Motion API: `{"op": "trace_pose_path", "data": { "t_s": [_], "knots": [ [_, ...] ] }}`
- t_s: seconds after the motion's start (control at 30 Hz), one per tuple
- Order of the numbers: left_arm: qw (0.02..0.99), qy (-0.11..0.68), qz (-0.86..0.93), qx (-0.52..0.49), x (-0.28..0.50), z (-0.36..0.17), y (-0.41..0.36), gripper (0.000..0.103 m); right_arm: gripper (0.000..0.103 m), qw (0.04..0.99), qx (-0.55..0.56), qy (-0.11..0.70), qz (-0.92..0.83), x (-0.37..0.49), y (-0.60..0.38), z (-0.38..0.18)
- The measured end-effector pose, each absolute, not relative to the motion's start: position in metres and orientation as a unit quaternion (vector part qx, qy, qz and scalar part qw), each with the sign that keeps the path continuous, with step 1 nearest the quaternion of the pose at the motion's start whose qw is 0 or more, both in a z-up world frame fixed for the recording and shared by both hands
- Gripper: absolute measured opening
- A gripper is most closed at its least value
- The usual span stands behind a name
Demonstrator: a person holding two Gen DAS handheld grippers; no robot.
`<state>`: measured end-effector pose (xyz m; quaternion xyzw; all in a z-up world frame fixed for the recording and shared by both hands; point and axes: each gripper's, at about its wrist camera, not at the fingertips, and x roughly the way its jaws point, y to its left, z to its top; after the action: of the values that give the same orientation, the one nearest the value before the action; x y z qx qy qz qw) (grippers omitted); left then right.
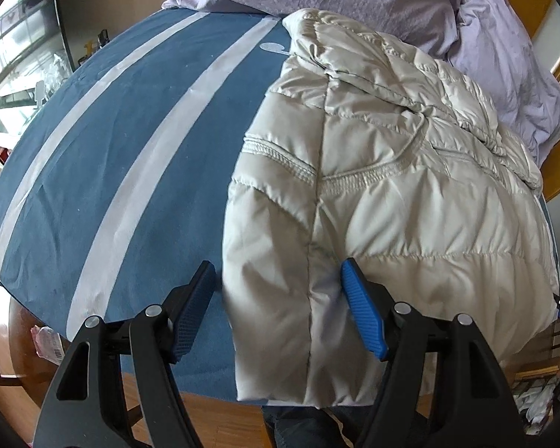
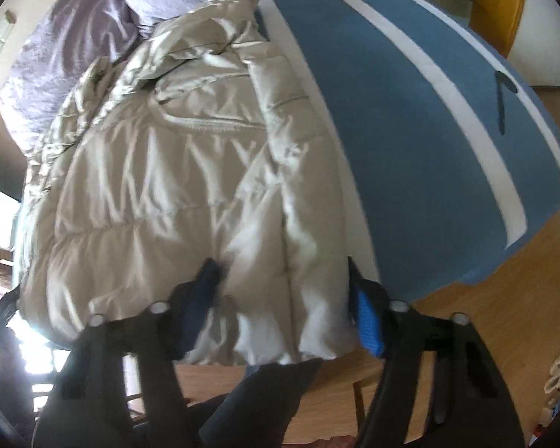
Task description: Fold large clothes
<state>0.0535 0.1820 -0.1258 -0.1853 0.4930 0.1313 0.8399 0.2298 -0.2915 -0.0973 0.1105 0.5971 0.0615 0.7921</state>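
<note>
Daylight fills both views, coming from a window (image 1: 15, 37) far left of the left tongs (image 1: 280, 310); it is blown out to white glare. The left wrist view is sharp, with soft sheen on the quilted jacket (image 1: 392, 186) ahead of the tongs. The right wrist view is motion-blurred, the right tongs (image 2: 283, 298) smeared. Both bow strongly outward, with dark vignetted corners.

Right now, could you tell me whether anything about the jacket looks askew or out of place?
The cream jacket overhangs the near edge of the blue striped cloth, and its far end is bunched and rumpled.
</note>
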Motion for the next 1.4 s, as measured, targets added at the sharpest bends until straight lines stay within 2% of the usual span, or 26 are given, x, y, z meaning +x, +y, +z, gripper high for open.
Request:
{"op": "trace_pose_path", "data": {
  "t_s": [0.17,0.2,0.3,0.4,0.5,0.97,1.4],
  "knots": [
    [0.843,0.489,0.115,-0.193,0.05,-0.125,0.173,0.057,0.033,0.788,0.152,0.59,0.088,0.219,-0.299,-0.097],
    [0.843,0.488,0.112,-0.198,0.049,-0.125,0.173,0.051,0.027,0.787,0.159,0.588,0.093,0.217,-0.301,-0.097],
    [0.843,0.481,0.102,-0.22,0.048,-0.124,0.173,0.034,0.015,0.791,0.173,0.577,0.107,0.214,-0.3,-0.093],
    [0.847,0.47,0.096,-0.228,0.048,-0.119,0.173,0.019,0.012,0.798,0.182,0.562,0.117,0.213,-0.301,-0.085],
    [0.853,0.461,0.093,-0.227,0.048,-0.112,0.171,0.012,0.012,0.804,0.195,0.548,0.124,0.215,-0.299,-0.079],
    [0.905,0.358,0.083,-0.215,0.091,-0.019,0.179,0.009,0.011,0.846,0.21,0.464,0.157,0.256,-0.281,-0.016],
    [0.915,0.34,0.12,-0.183,0.176,0.022,0.189,0.009,0.01,0.872,0.215,0.415,0.146,0.35,-0.274,0.026]
  ]
}}
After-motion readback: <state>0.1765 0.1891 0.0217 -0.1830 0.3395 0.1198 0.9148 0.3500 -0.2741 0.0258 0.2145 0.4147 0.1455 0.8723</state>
